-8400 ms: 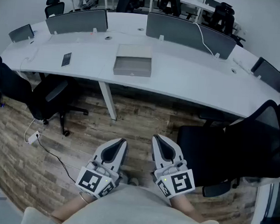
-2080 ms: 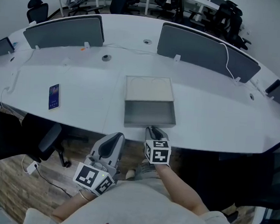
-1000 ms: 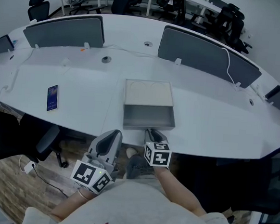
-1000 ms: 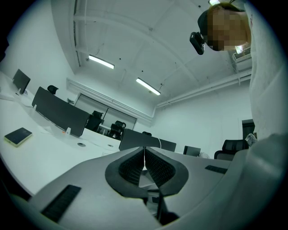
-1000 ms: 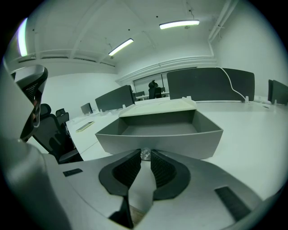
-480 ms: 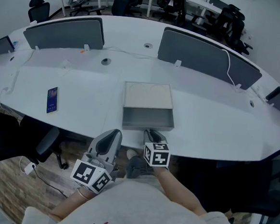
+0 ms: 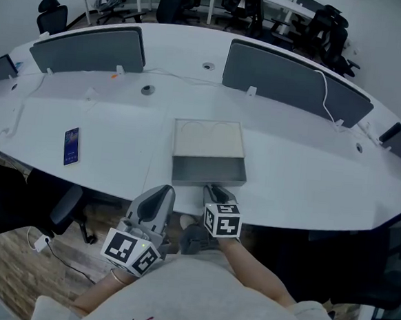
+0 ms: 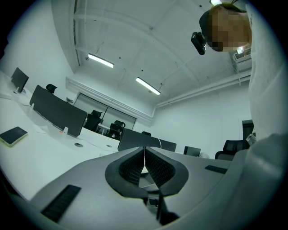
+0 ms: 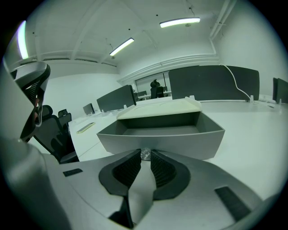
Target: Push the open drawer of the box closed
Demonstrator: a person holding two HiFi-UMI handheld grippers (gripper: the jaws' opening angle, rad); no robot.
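Note:
A flat beige box [image 7: 209,137] lies on the white desk [image 7: 121,108] with its grey drawer [image 7: 208,170] pulled out toward me. My right gripper [image 7: 215,189] is at the middle of the drawer front, its jaws closed on the small silver knob [image 9: 145,154]. In the right gripper view the drawer front [image 9: 180,137] fills the middle and the drawer is empty. My left gripper [image 7: 157,195] hangs below the desk edge, left of the right one, shut with nothing in it [image 8: 144,158].
A phone [image 7: 71,145] lies on the desk to the left of the box. Grey divider panels [image 7: 290,76] stand along the back of the desk. Office chairs [image 7: 42,198] sit below the desk edge at left and right.
The drawer has slid a little further into the box, and my right gripper has followed it forward. The left gripper has stayed low.

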